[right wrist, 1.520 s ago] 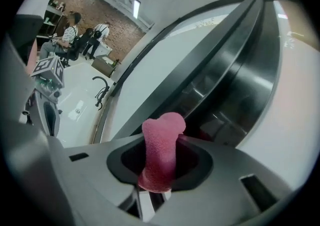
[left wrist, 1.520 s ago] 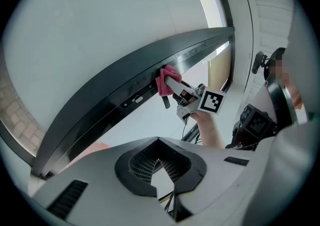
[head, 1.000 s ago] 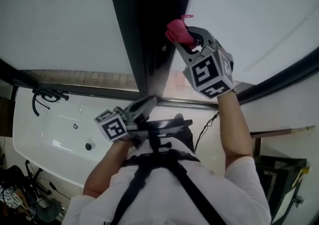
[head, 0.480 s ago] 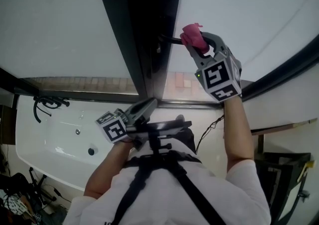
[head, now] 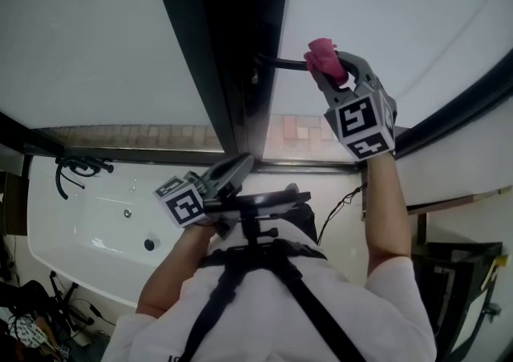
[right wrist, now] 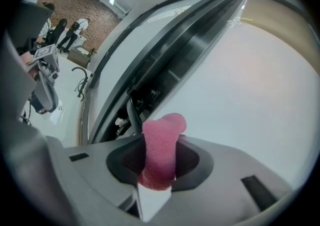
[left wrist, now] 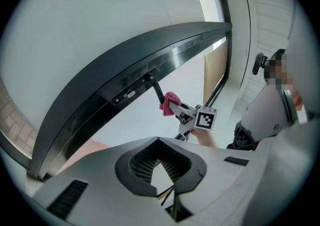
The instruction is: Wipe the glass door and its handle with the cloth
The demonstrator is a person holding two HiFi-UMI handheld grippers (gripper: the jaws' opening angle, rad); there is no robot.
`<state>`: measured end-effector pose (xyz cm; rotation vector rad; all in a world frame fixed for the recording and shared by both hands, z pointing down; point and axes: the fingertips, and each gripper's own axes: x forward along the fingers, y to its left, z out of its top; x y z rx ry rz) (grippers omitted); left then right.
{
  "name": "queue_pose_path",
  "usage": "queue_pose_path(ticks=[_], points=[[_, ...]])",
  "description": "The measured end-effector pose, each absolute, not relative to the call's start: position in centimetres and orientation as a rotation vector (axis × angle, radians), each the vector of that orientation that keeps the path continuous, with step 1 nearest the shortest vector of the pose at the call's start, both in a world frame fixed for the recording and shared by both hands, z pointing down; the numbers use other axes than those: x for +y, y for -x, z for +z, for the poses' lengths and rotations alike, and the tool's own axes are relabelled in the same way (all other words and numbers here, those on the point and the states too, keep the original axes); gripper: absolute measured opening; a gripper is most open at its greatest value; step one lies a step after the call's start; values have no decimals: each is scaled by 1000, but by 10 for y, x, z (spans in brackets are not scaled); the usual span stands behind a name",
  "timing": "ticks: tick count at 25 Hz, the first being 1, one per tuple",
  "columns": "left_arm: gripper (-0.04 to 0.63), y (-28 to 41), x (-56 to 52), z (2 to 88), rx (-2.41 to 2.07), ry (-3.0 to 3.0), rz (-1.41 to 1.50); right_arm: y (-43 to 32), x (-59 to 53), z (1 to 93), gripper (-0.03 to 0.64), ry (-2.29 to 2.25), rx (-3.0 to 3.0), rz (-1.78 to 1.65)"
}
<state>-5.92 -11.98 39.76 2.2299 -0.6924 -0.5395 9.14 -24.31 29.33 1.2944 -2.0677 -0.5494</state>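
The frosted glass door [head: 401,8] hangs in a dark frame [head: 232,48], and a black handle bar [head: 280,62] sticks out from the frame. My right gripper [head: 330,70] is raised and shut on a pink cloth [head: 323,54], which presses against the handle's outer end. In the right gripper view the cloth [right wrist: 161,145] stands up between the jaws of my right gripper [right wrist: 159,157], next to the handle [right wrist: 132,117]. The left gripper view shows the same cloth [left wrist: 169,102] on the handle [left wrist: 156,87]. My left gripper [head: 240,166] is low near the chest, shut and holding nothing.
A white bathtub [head: 88,216] with a black tap [head: 76,166] lies below at the left. A black stand [head: 457,288] is at the lower right, and a cable [head: 333,208] hangs beside the right arm. Several people [right wrist: 65,32] stand far off by a brick wall.
My right gripper has slid the pink cloth to the right along the handle, away from the dark frame. The left gripper has stayed where it was.
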Motion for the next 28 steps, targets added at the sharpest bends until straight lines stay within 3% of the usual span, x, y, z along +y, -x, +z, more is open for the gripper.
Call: queue_pose_path(ticks=[10,28], points=[[-9,59,-119,408,-650,-2191,-560,-117,-243,230,110,-1504,-2060,-674],[-8,84,-129,401,-739,-2236,-625,-10,-256,68,111,-1341,-2260,-1274]])
